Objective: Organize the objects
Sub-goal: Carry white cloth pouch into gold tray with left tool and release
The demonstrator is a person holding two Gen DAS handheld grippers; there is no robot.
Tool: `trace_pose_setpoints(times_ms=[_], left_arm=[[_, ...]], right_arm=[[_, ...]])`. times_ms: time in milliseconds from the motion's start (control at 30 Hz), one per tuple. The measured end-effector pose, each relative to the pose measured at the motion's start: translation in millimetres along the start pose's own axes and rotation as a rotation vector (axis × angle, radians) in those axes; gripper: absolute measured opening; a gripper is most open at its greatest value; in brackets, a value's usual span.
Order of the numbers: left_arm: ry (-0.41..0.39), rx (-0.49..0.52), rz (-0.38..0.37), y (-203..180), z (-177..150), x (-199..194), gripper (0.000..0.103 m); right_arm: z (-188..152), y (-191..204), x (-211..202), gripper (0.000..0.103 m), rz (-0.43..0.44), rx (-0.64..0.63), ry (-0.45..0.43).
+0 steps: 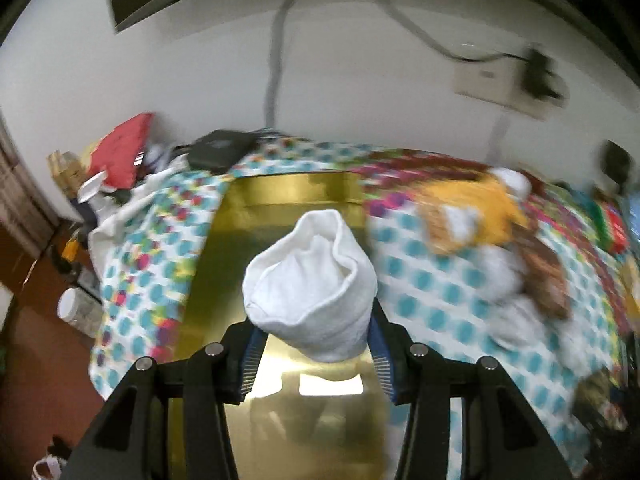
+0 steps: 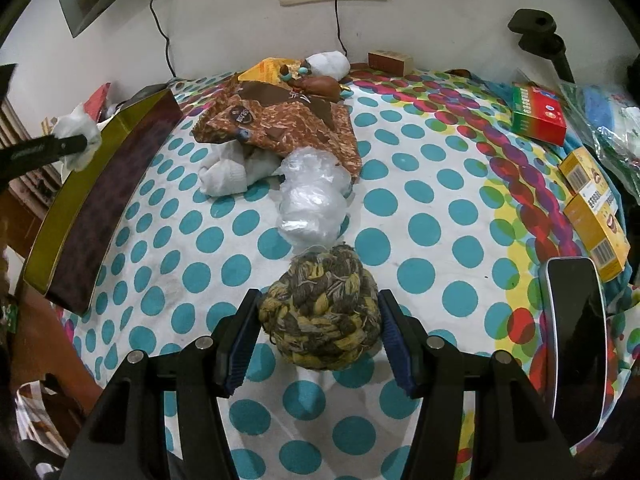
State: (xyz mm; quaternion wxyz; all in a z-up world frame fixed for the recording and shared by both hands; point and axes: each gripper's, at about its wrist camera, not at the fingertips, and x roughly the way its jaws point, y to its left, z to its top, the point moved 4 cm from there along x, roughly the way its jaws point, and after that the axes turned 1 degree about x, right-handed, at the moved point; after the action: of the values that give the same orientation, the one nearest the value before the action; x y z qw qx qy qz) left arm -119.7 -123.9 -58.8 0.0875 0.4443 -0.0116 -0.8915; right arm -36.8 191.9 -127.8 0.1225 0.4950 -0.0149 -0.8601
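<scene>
The left gripper (image 1: 314,346) is clenched on a rolled white sock (image 1: 312,286), held above the gold box (image 1: 288,190) at the left of the dotted surface (image 2: 440,184). The right gripper (image 2: 318,334) clasps a braided rope ball (image 2: 320,312) resting on the near surface, a phone (image 2: 576,340) to its right.

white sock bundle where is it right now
The white sock bundle is clamped in the left gripper, held above the gold box at the table's left side.

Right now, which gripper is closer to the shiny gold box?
Left. The left gripper holds a white sock right over the gold box. The right gripper, gripping a rope ball, sits off to its side.
</scene>
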Motion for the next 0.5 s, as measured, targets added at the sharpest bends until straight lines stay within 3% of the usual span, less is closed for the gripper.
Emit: trace_pose_setpoints(times_ms=[200, 500], left_arm=[[0.042, -0.047, 0.020, 38.9, 24.7, 45.4, 0.048], [0.104, -0.067, -0.011, 45.0, 50.7, 99.9, 0.048]], right_arm=[[-0.3, -1.8, 0.8, 0.054, -0.015, 0.006, 0.010], [-2.5, -0.2, -0.6, 0.055, -0.040, -0.007, 0.022]])
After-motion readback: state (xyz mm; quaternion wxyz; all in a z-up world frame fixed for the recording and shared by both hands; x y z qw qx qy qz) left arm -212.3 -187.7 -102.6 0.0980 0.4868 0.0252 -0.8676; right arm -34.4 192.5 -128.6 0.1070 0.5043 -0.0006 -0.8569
